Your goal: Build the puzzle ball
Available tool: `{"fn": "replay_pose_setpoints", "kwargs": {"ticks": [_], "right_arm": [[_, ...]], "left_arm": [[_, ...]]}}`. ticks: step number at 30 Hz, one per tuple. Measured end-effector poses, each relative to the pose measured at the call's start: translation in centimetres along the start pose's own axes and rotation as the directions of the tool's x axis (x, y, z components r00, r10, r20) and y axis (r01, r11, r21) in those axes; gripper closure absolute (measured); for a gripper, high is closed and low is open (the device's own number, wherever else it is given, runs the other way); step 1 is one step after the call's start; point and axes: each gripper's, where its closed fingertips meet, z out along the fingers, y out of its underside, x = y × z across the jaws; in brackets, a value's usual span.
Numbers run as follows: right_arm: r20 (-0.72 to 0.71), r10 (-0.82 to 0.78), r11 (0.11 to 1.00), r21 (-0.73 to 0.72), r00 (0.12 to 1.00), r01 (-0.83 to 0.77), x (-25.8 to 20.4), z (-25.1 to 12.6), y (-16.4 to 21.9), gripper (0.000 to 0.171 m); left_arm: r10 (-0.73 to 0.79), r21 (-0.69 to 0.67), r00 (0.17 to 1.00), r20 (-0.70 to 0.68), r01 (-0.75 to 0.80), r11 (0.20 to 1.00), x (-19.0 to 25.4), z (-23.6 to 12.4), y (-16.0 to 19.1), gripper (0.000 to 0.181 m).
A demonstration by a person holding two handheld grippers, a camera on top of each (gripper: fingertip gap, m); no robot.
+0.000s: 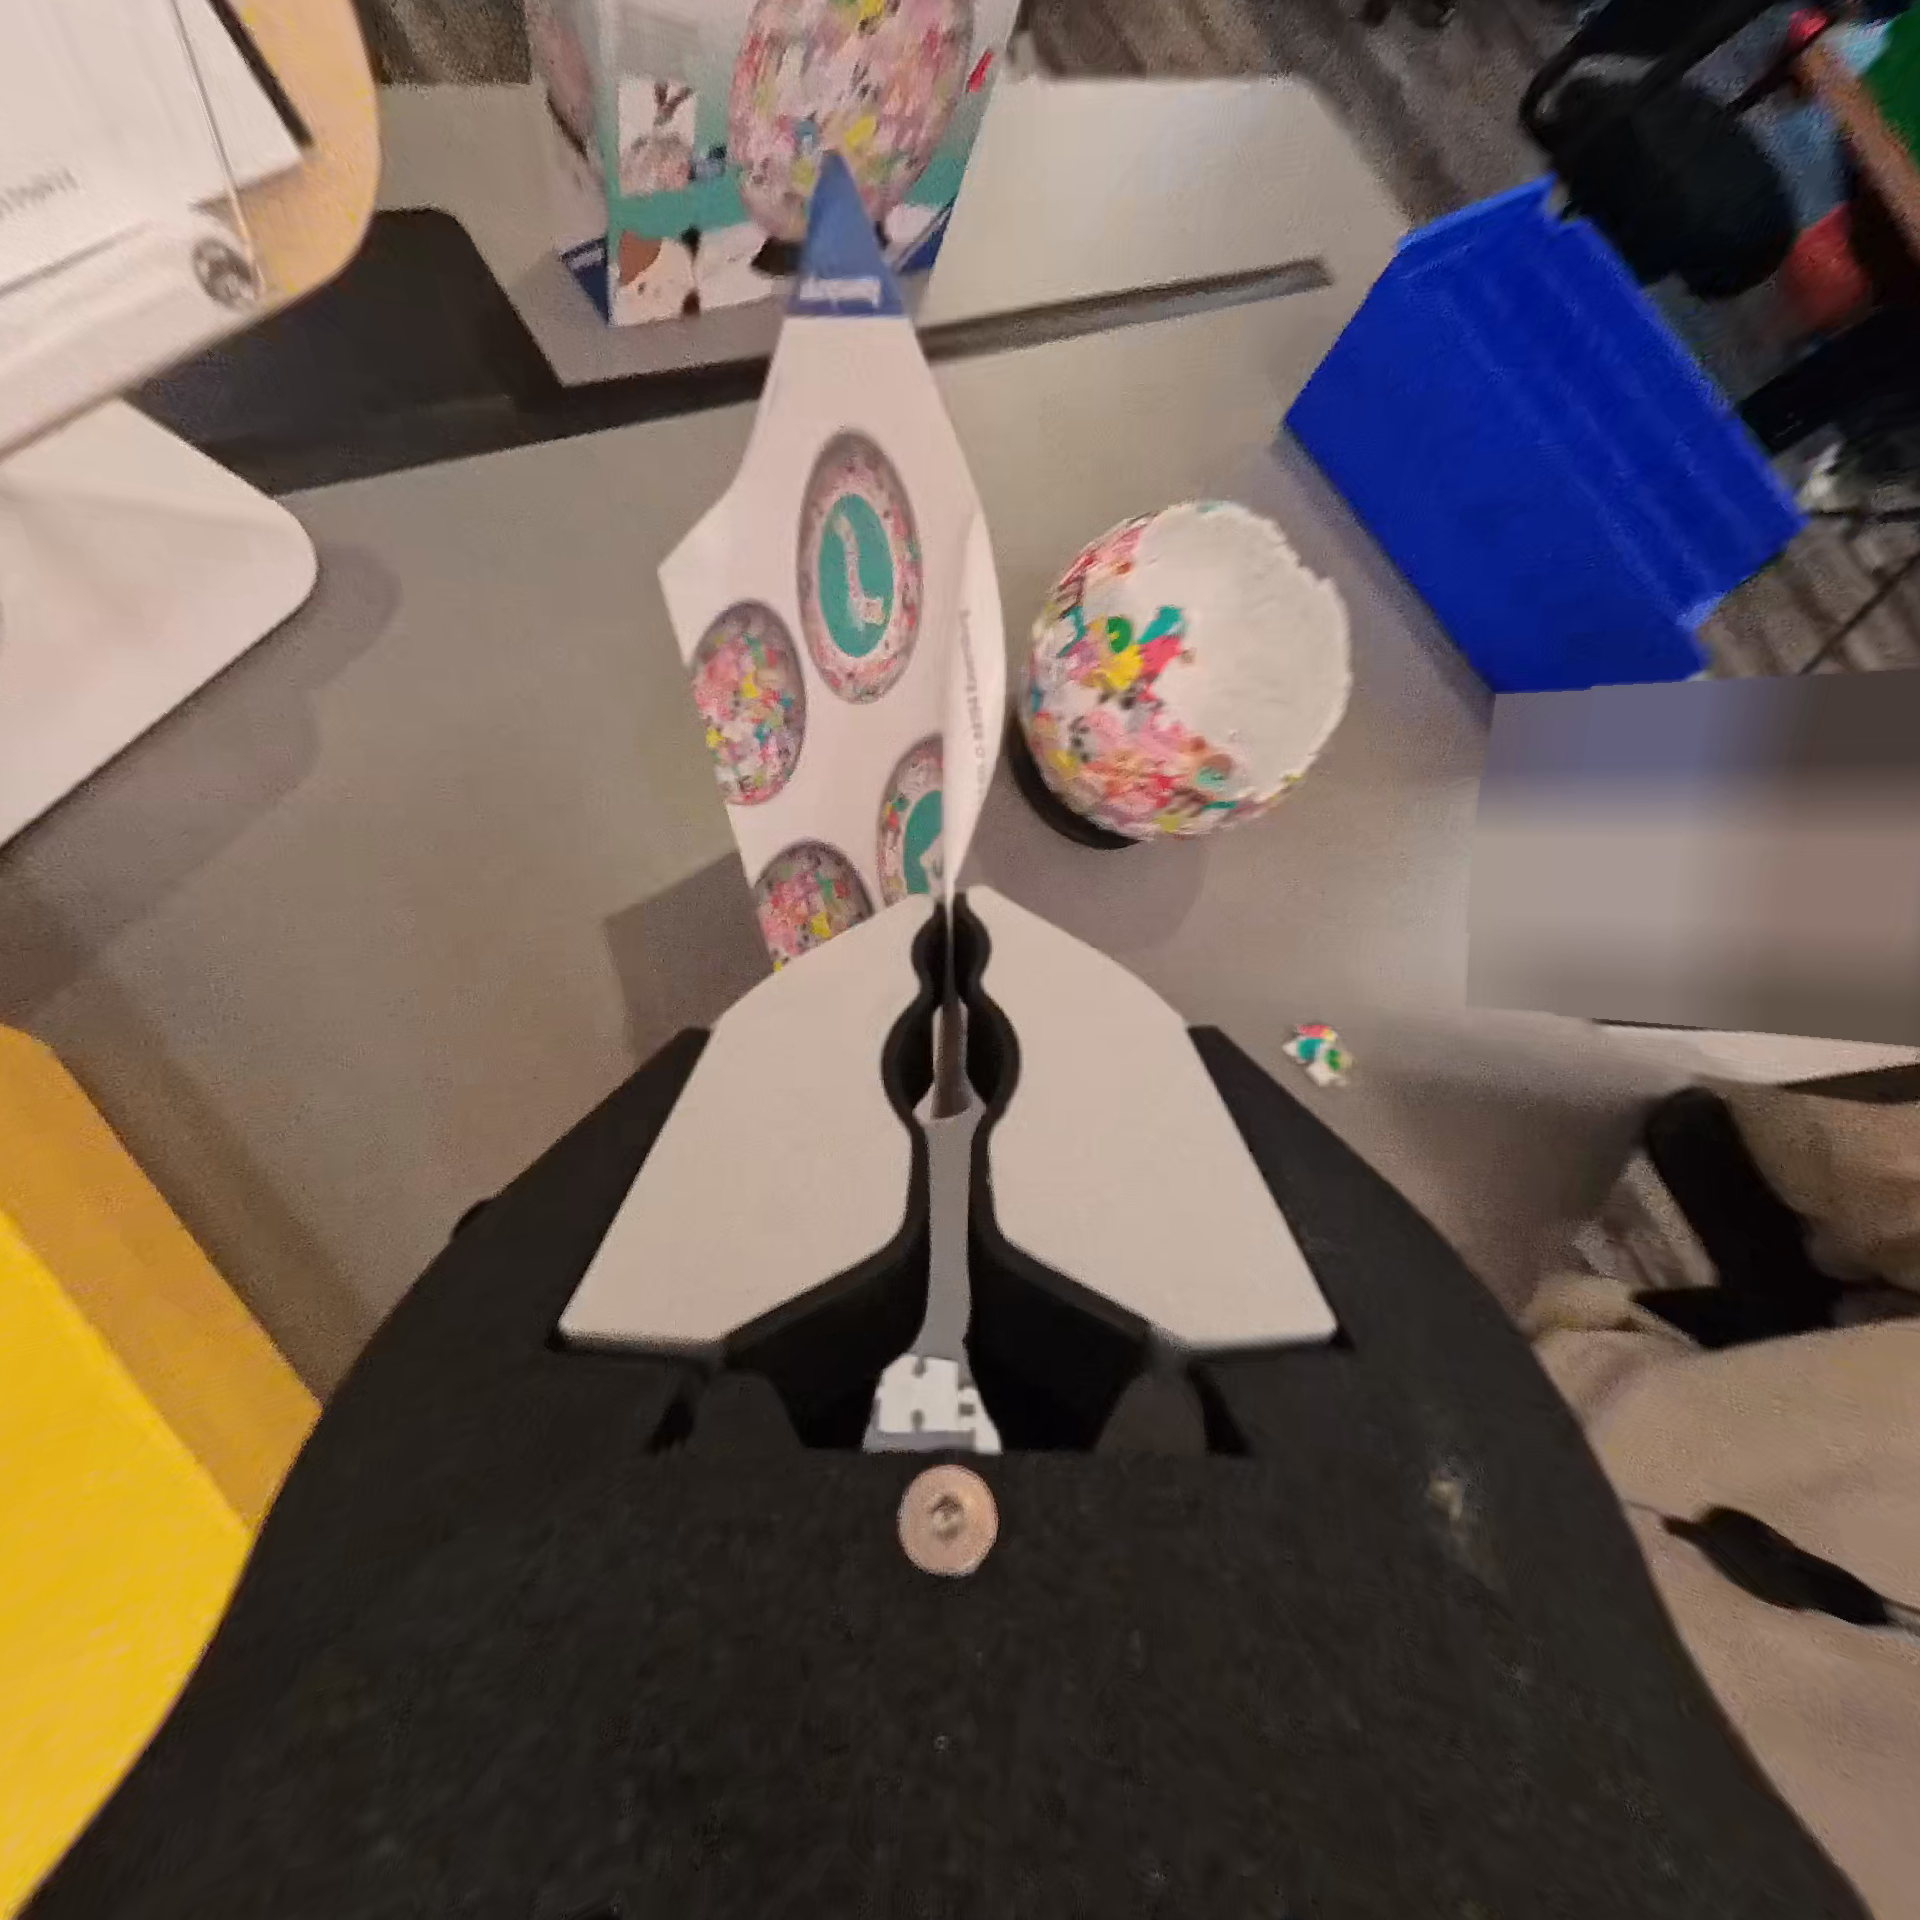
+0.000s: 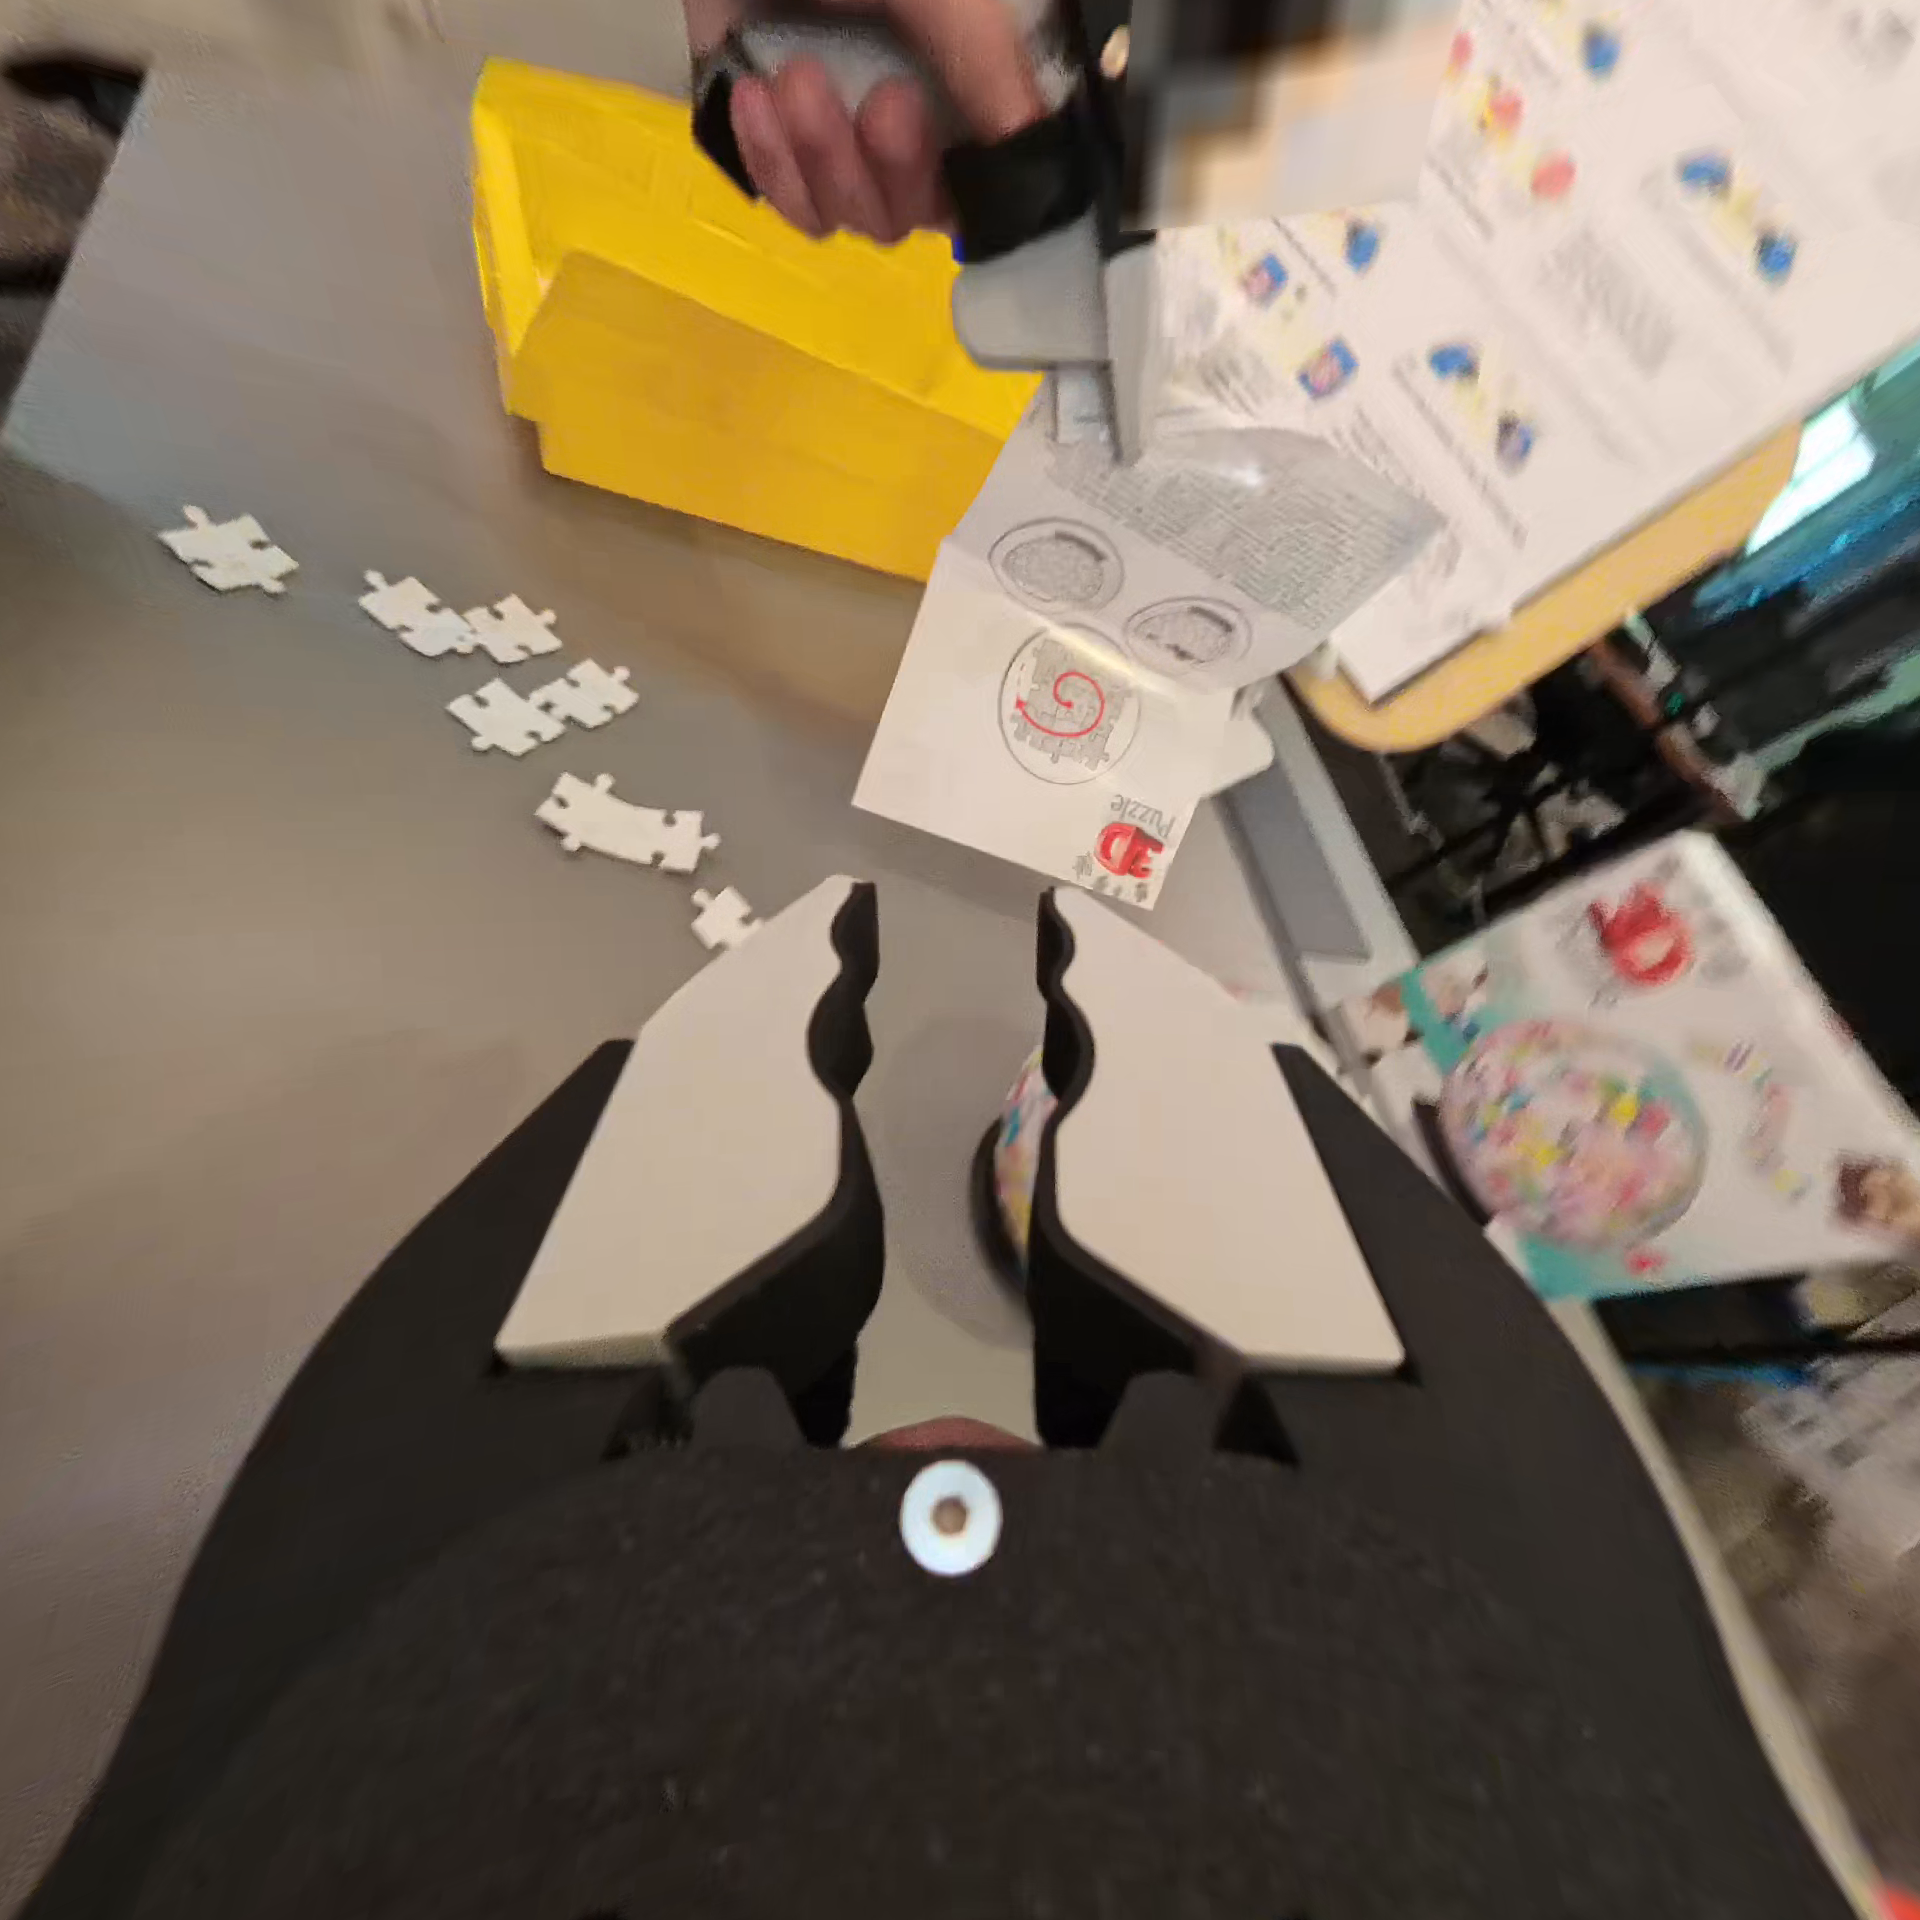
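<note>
Puzzle ball [image 1: 1179,675] sits half-built on its dark stand on the desk [image 1: 468,727]. Just left of it hangs the instruction sheet [image 1: 847,613], pinched between the left gripper's [image 1: 951,914] shut jaws — thin paper that could slip or tear. Right wrist view: right gripper [image 2: 956,909] jaws apart, empty; loose white pieces [image 2: 623,821] lie left of the sheet — easily scattered.

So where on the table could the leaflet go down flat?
Bare grey tabletop lies left of the leaflet, toward the white base. Crowded: white pieces beside the yellow bin; puzzle ball right of the leaflet.
</note>
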Motion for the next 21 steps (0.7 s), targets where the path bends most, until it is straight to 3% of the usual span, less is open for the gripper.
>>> {"fn": "replay_pose_setpoints", "kwargs": {"ticks": [3,6,8,10,13,16,21], "right_arm": [[-0.077,-0.144,0.989,0.028,0.987,0.147,1.0,3.0,-3.0,0.122],[-0.173,-0.224,0.972,0.032,0.959,0.233,2.0,5.3,-5.0,0.117],[-0.258,-0.365,0.928,-0.026,0.894,0.371,2.4,6.7,-5.3,0.112],[-0.308,-0.481,0.871,-0.066,0.821,0.486,1.9,7.9,-5.1,0.117],[-0.427,-0.516,0.83,-0.034,0.743,0.557,1.2,8.1,-6.8,0.128],[-0.541,-0.501,0.812,-0.026,0.675,0.583,1.6,6.5,-9.1,0.171],[-0.563,-0.459,0.822,0.024,0.687,0.569,2.3,0.8,-10.3,0.171]], "left_arm": [[0.005,0.068,0.993,-0.114,0.003,0.998,3.9,-4.8,-1.7,0.181],[-0.011,0.121,0.964,-0.265,0.045,0.992,7.7,-8.8,-2.9,0.181],[-0.025,0.145,0.938,-0.345,0.08,0.986,9.5,-10.9,-3.5,0.181],[-0.027,0.159,0.914,-0.404,0.099,0.982,10.9,-12.3,-3.9,0.181],[-0.049,0.15,0.871,-0.488,0.139,0.979,12.3,-13.5,-4.0,0.181],[-0.081,0.126,0.865,-0.495,0.163,0.979,11.8,-13.1,-3.2,0.181],[-0.16,0.093,0.869,-0.468,0.228,0.969,8.5,-12.0,-1.4,0.181]]}}
